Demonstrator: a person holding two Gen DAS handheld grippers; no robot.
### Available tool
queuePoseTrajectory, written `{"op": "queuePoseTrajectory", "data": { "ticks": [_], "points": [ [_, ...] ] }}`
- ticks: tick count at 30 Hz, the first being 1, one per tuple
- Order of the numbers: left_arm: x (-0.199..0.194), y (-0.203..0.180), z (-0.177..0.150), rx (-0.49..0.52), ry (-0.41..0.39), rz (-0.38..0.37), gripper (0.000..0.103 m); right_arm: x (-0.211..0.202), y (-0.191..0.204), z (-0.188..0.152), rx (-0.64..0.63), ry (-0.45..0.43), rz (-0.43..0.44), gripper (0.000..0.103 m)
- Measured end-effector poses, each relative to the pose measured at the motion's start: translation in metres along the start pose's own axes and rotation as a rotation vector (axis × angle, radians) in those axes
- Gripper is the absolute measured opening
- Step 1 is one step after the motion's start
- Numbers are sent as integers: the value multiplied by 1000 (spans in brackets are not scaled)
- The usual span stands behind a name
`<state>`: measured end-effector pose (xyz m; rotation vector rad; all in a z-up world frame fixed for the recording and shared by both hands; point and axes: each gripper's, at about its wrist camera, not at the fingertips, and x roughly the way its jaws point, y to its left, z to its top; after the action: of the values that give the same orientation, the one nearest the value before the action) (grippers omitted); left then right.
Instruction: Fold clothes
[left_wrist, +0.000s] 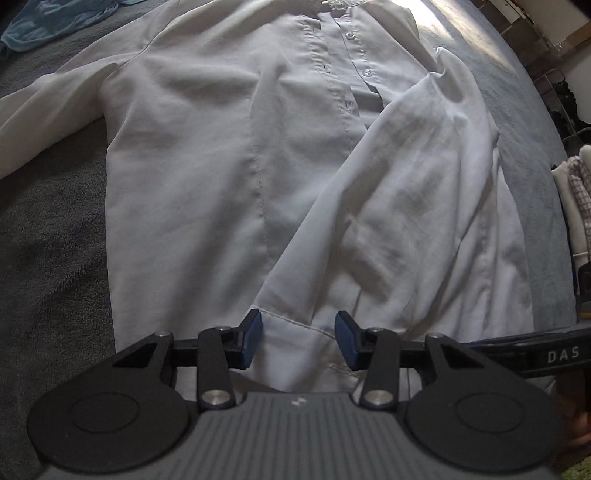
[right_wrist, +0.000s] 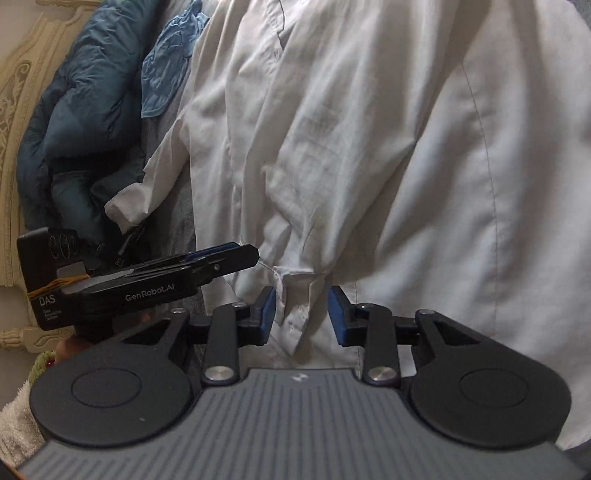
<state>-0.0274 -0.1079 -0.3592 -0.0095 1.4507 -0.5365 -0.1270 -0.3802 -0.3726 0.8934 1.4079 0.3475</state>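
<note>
White shirt (left_wrist: 229, 155) flat on bed (left_wrist: 48, 229), sleeve (left_wrist: 399, 206) laid across front. My left gripper (left_wrist: 298, 341) and right gripper (right_wrist: 302, 317): jaws open, cuff between, not pinched. Sleeve may slide off if I bump it.

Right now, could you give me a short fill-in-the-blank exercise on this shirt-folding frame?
1. The white button-up shirt lies on a ____ blanket.
2. One long sleeve is folded ____ the shirt's front.
3. The left gripper has ____ jaws.
4. The crumpled cloth beside the shirt is light ____.

Missing words: grey; across; open; blue
</note>
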Motion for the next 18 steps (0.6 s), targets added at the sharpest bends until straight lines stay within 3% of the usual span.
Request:
{"op": "queuePoseTrajectory", "data": {
  "ticks": [4,7,9,13,15,18],
  "points": [
    [-1,12,-5,-32,12,-43,42,21,-8,-9,128,17,13,31],
    [2,17,-8,-44,14,-65,31,28,-4,-9,147,3,20,32],
    [3,22,-9,-71,6,-94,12,30,-1,-8,153,-6,21,32],
    [-6,27,-11,-108,-38,-137,2,35,2,-5,151,-22,12,31],
    [-12,29,-12,-145,-46,-158,0,35,2,-6,151,-29,3,15],
    [-27,32,-12,-211,-58,-214,0,30,11,-6,107,-29,-14,3]
  ]
}}
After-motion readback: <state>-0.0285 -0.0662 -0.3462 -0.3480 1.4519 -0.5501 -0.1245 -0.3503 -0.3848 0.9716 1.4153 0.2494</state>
